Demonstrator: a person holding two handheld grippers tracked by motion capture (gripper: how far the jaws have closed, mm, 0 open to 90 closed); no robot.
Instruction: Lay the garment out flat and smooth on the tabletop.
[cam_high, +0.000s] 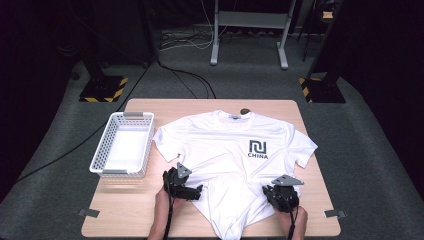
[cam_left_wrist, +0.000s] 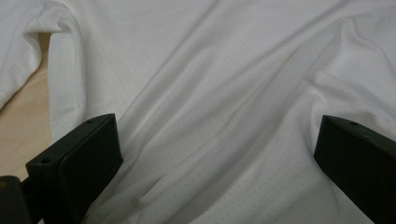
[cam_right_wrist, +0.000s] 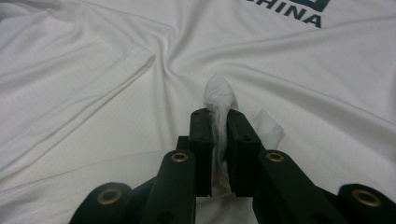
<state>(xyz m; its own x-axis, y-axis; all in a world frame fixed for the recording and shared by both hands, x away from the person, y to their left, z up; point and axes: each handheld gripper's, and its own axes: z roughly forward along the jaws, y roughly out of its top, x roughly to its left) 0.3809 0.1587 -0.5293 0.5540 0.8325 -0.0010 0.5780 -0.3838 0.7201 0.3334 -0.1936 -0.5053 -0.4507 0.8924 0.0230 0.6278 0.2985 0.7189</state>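
Two tools, right tool (cam_right_wrist: 219, 122) pinching one T-shirt (cam_high: 227, 150), one basket (cam_high: 123, 146)

The right claw (cam_right_wrist: 219, 122) pinches a fold of the white T-shirt (cam_right_wrist: 93, 84).

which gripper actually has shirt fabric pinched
The right gripper: its jaws are shut on a fold of the white t-shirt. The left gripper stands wide open over the cloth.
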